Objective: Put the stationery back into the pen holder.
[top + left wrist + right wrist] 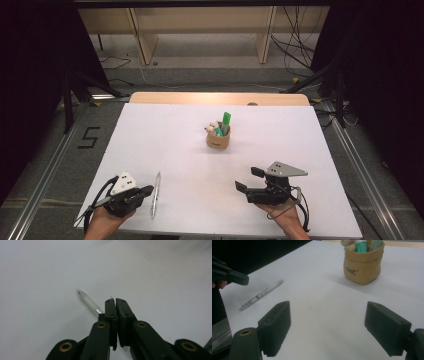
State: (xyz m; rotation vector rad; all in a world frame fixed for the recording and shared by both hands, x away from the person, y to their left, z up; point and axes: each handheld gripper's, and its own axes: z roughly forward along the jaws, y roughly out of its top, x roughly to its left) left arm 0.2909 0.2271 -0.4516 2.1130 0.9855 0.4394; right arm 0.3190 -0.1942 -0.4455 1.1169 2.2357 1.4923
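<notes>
A clear pen (156, 194) lies on the white table (165, 135) near its front left. My left gripper (149, 189) is shut, its tips just left of the pen's middle. In the left gripper view the shut left gripper (115, 300) hovers over the pen (88, 302), which runs beneath the jaws on the table. At the front right, my right gripper (248, 179) stands open and empty. A tan pouch (218, 139) with green markers (226, 121) sits mid-table. The right gripper view has the open right gripper (328, 306), the pouch (363, 267), the pen (260, 295) and the left gripper (245, 280).
The tabletop ends in a wooden strip (220, 98) at the far side. Metal rails (45, 175) run along the floor on both sides of the table. Cables (295, 35) and a wooden frame (200, 30) lie beyond it.
</notes>
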